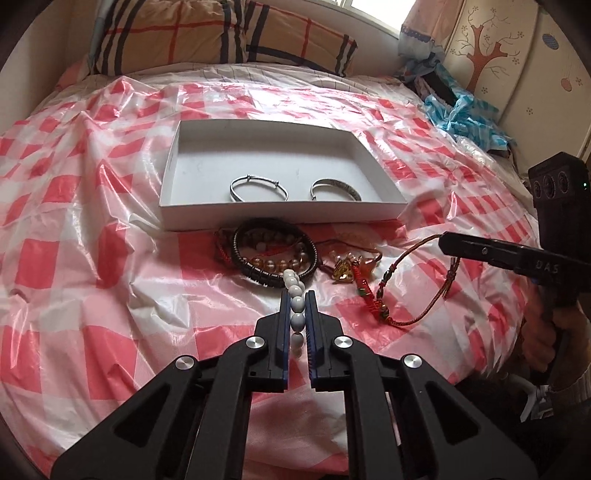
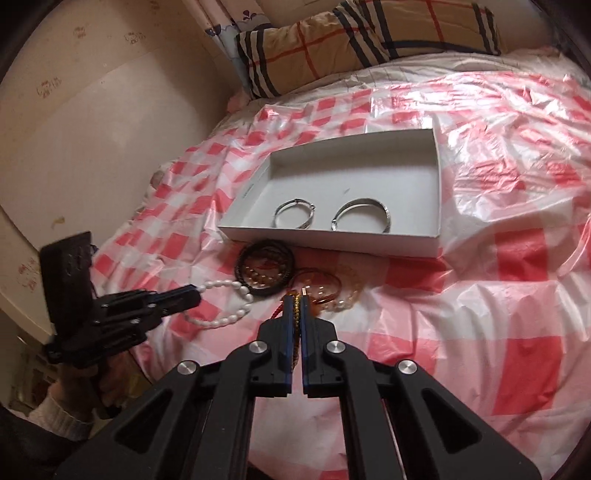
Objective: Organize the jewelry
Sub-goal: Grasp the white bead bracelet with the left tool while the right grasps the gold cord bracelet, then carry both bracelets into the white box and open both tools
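**On the bed: both grippers clamped on jewelry**

On the bed, over a red-and-white checked plastic sheet [image 1: 92,258], lies a shallow white box [image 1: 173,177] with two silver bangles inside, one thin [image 1: 258,188] and one broader [image 1: 335,189], side by side near its front wall. Just in front of the box sits a heap of bracelets: a dark braided band [image 1: 275,275] ringed around amber beads [image 1: 280,263], and beside it a gold charm [image 1: 341,273].

The left gripper [image 1: 298,299] is clamped on a white bead bracelet [image 1: 297,304], whose loop trails on the sheet in the right wrist view. The right gripper [image 2: 294,306] is closed on a red-and-gold braided cord bracelet [image 2: 295,314]; in the left wrist view that cord arcs from its tip down to the sheet. A plaid pillow [image 1: 221,33] lies at the head of the bed.
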`<state>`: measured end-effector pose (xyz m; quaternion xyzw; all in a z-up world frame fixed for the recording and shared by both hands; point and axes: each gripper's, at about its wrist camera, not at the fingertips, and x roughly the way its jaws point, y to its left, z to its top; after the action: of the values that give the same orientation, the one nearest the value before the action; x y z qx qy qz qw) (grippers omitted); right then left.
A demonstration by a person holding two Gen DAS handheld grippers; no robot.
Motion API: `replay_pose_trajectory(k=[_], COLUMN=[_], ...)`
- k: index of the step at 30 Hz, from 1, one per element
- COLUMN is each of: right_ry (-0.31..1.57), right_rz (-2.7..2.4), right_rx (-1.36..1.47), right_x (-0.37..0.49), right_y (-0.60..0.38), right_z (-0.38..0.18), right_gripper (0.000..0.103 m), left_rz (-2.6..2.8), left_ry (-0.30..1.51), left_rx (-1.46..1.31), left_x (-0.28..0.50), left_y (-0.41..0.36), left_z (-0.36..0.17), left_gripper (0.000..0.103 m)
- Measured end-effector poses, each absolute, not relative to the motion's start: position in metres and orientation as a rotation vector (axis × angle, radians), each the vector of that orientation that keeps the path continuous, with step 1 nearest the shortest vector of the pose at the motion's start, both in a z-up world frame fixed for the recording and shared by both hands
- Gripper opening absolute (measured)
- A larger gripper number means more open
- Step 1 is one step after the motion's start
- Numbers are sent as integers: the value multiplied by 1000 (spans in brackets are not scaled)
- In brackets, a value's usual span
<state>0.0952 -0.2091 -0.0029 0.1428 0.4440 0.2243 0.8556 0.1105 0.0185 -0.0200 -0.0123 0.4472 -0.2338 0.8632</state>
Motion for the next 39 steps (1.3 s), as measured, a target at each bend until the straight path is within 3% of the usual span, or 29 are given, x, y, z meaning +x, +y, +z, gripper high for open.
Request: replay_pose_trajectory(k=[9,11,13,15,17,18,19,21,39], right_ry=[895,894,894,892,888,885,883,873,695], right_rz=[556,552,552,547,548,547,547,546,507], right_rx=[427,430,435,428,429,430,433,444,513], right_x=[92,92,93,94,94,94,94,94,125], right_y=[-226,-227,-226,-224,-223,-222,-222,-222,-227], right_z=[-1,-1,-3,-4,-5,-5,-5,-4,24], right_gripper=[4,4,4,4,4,4,4,4,4], left_rz=[-454,-466,-471,-460,-451,-461,-471,-464,-527], left_ry=[1042,1045,1036,1025,1017,1020,1025,1016,747], left_rx=[-15,-27,-28,15,69,82,89,121,-142], left_x=[119,121,123,123,122,122,122,121,141], left_y=[25,24,21,13,4,1,-1,-4,4], left_z=[-49,-50,-50,-52,-53,-53,-53,-50,26], left_gripper=[11,22,47,52,49,31,19,7,7])
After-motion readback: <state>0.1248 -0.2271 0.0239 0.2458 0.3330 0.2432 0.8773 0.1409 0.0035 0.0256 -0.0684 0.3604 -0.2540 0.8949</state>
